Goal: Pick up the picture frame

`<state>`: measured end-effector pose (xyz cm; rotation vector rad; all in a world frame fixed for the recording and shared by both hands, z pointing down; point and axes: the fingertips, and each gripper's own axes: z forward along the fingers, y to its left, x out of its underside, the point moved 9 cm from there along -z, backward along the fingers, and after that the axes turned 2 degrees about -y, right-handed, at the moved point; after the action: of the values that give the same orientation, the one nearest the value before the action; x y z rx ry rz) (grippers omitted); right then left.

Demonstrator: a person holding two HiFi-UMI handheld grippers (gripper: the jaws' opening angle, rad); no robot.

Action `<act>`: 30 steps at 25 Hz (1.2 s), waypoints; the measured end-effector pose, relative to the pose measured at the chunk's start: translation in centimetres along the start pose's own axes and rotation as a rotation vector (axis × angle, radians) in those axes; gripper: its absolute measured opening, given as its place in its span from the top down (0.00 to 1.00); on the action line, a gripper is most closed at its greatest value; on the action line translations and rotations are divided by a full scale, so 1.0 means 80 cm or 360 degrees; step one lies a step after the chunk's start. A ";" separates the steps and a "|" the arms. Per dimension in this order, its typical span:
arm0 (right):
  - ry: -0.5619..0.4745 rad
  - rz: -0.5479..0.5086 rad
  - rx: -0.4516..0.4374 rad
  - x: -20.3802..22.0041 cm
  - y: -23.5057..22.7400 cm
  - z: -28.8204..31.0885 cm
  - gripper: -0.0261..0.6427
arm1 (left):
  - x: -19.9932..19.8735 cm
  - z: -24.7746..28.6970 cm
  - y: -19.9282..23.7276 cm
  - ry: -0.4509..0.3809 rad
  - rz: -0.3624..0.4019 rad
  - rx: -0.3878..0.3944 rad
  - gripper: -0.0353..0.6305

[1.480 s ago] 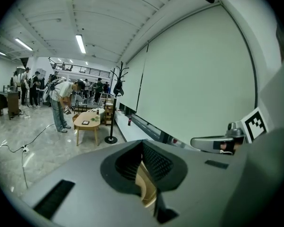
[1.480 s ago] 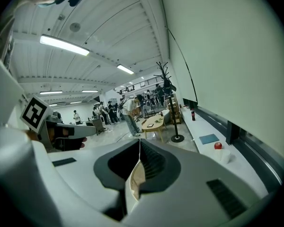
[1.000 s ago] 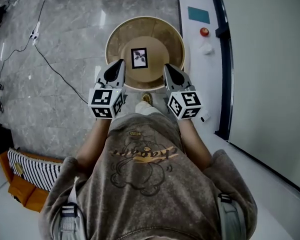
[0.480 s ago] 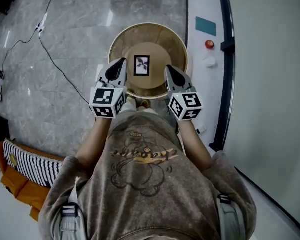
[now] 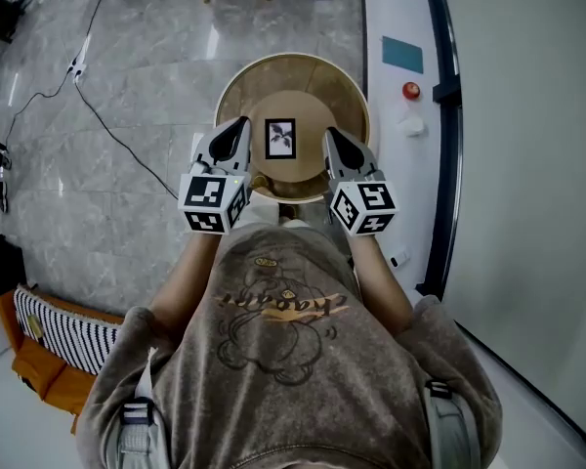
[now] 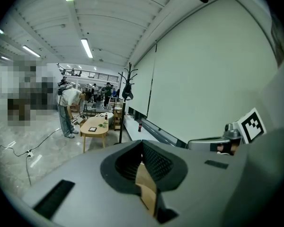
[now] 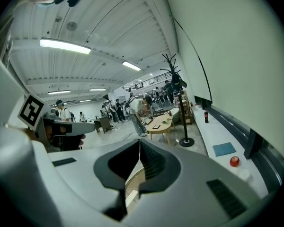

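Observation:
The picture frame [image 5: 280, 138], small, black, with a dark leaf print on white, lies flat on the upper disc of a round wooden table [image 5: 347, 86]. In the head view my left gripper [image 5: 240, 125] is over the table's left rim, just left of the frame, and my right gripper [image 5: 329, 135] is just right of it. Both are shut and hold nothing. In the left gripper view the left gripper [image 6: 143, 143] has its jaws together, with only a sliver of brown table beneath them. The right gripper view shows the right gripper [image 7: 139, 143] the same way.
A white ledge [image 5: 396, 27] along the wall at the right carries a teal pad [image 5: 401, 54] and a red ball [image 5: 411, 90]. A cable [image 5: 88, 96] crosses the grey floor at the left. A striped cushion [image 5: 63, 330] lies at lower left. People and a far table [image 6: 94, 125] stand far down the hall.
The round table and frame have come closer under me, and both grippers now flank the frame more closely. Their jaws have stayed shut.

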<state>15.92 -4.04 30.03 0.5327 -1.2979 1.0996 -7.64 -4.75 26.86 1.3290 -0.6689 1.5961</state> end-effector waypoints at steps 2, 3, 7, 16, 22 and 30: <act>0.0001 0.0008 0.0009 0.002 -0.001 0.006 0.93 | 0.000 0.006 0.004 0.0009 0.0005 0.0013 0.92; 0.0001 0.0012 0.0012 0.003 -0.002 0.009 0.93 | 0.000 0.008 0.006 0.0012 0.0007 0.0018 0.92; 0.0006 0.0024 0.0019 0.004 -0.001 0.020 0.93 | 0.000 0.018 0.014 0.0024 0.0007 0.0031 0.92; 0.0045 0.0024 0.0025 0.006 -0.011 0.046 0.93 | 0.008 0.043 0.027 0.0067 -0.0013 0.0047 0.92; 0.0095 0.0035 0.0018 0.019 -0.025 0.063 0.93 | 0.025 0.066 0.033 0.0114 -0.0040 0.0046 0.92; 0.0164 0.0046 0.0005 0.046 -0.046 0.101 0.93 | 0.060 0.102 0.050 0.0178 -0.0057 0.0037 0.92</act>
<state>14.77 -11.14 36.46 0.4550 -1.2177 1.1390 -7.48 -11.92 34.22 1.2519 -0.5570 1.6403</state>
